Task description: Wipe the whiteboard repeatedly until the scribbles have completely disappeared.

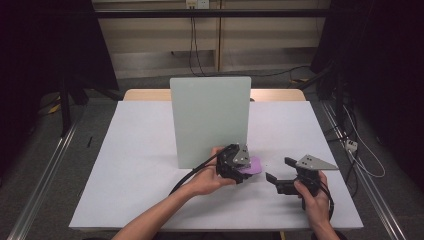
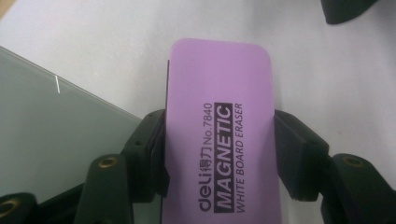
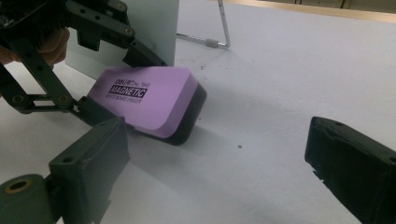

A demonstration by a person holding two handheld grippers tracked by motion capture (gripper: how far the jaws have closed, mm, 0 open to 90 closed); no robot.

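White tabletop [image 1: 150, 150]: left gripper [image 1: 239, 167] clamps the purple eraser [image 1: 255, 164], ready for wiping the board [image 1: 210, 120]; right gripper [image 1: 280, 175] waits, jaws apart.

The eraser [image 1: 255, 164] lies on the table [image 1: 135, 165] just right of the upright board [image 1: 210, 120], before its stand [image 3: 219, 32].

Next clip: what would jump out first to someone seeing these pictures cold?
The purple magnetic whiteboard eraser stands out, clamped by its long sides in the left hand-held gripper near the table's middle. Just behind it an upright pale green glass board stands on the white table. To the right, the right hand-held gripper hangs with its jaws wide apart and nothing between them.
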